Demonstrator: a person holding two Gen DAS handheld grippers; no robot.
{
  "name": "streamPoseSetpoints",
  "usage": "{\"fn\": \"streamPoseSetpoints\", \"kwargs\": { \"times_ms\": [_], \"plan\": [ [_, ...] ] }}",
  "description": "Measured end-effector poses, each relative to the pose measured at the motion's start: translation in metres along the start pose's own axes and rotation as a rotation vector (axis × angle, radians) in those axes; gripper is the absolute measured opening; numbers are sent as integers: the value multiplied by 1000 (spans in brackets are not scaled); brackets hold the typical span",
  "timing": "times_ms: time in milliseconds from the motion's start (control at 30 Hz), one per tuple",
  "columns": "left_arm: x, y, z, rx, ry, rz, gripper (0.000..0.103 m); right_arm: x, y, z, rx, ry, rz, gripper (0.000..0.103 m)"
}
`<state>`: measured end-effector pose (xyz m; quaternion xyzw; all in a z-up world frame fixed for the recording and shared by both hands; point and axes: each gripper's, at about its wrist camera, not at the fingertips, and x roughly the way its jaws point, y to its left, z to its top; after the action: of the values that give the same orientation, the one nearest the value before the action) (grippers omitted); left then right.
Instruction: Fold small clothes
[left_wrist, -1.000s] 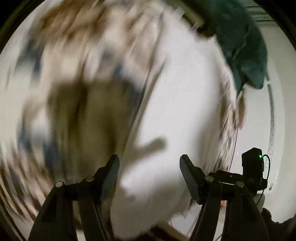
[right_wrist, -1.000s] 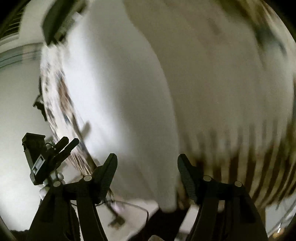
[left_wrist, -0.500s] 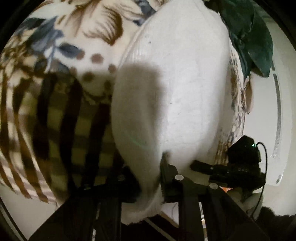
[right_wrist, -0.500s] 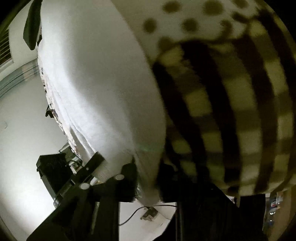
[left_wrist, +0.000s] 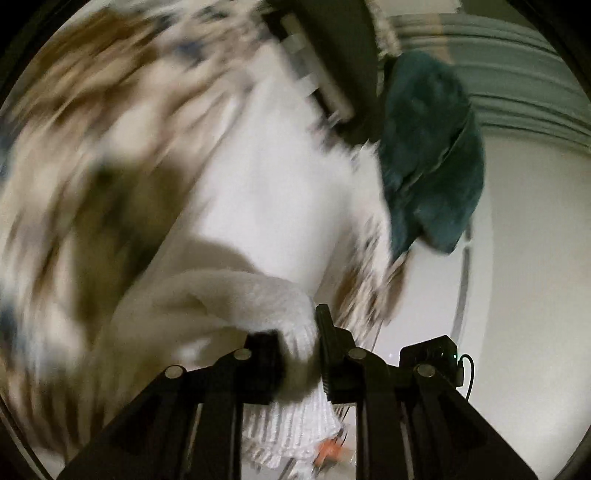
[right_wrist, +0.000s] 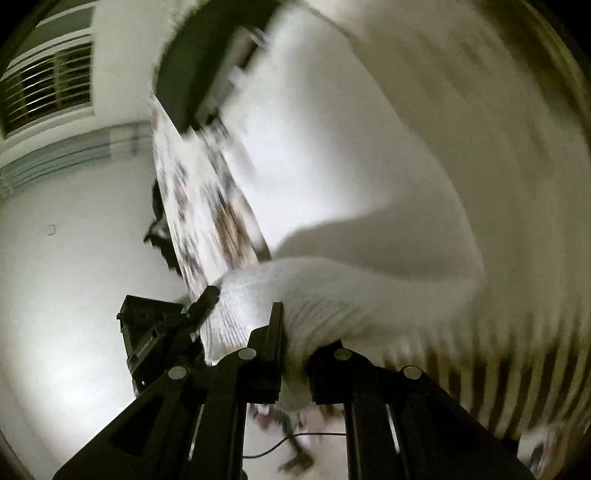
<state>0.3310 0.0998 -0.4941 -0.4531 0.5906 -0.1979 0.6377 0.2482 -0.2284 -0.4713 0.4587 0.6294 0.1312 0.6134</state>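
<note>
Room: pale wall (left_wrist: 535, 258) behind the bed in both views, with a grey moulding band along it; only the right wrist view shows a slatted vent (right_wrist: 48, 88) high up.
Surface: patterned blanket (left_wrist: 74, 155), brown, blue and cream, badly blurred; its hanging edge (right_wrist: 207, 221) shows beside the wall.
Task thing: one white knit garment (left_wrist: 258, 206) lies spread on the blanket, its near hem lifted toward both cameras.
Left gripper (left_wrist: 299, 354): fingers closed down on the ribbed hem of the white knit garment, cloth bunched between them and hanging below.
Right gripper (right_wrist: 295, 343): fingers pinched on the same hem (right_wrist: 314, 295), which folds over them.
Only in left view: one teal cloth (left_wrist: 432, 155) heaped at the blanket's far edge, beyond the garment; something small and orange (left_wrist: 327, 448) under the hem, too blurred to name.
Only in right view: the left gripper's body (right_wrist: 155, 332), just beside the hem.
Both views: one dark blurred object (left_wrist: 332, 55) past the garment's far end.
Open room: bare wall space off the blanket's edge.
Count: two grippers, one white garment, one teal cloth.
</note>
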Motion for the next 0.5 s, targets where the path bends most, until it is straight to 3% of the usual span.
{"fn": "streamPoseSetpoints", "kwargs": {
  "times_ms": [100,133,200,233,267,333,433,500],
  "plan": [
    [31,-14,80,-11,-29,-58,18,7,32,86,-10,-93,10,12],
    [39,-16,97,-17,-33,-81,23,11,38,117,7,-126,9,15],
    [49,-16,138,-58,-64,-165,43,17,45,164,56,-149,38,19],
    [46,-15,152,-75,-94,-211,63,16,44,174,68,-153,63,31],
    [36,-10,156,-82,-122,-229,68,19,50,186,72,-167,101,47],
    [23,-10,164,-65,-165,-242,68,11,64,196,32,-220,140,60],
    [13,-12,161,14,-194,-124,68,-10,56,185,-23,-248,61,65],
    [20,-20,154,147,-178,57,68,-9,49,172,-58,-241,-42,65]
  ]
}}
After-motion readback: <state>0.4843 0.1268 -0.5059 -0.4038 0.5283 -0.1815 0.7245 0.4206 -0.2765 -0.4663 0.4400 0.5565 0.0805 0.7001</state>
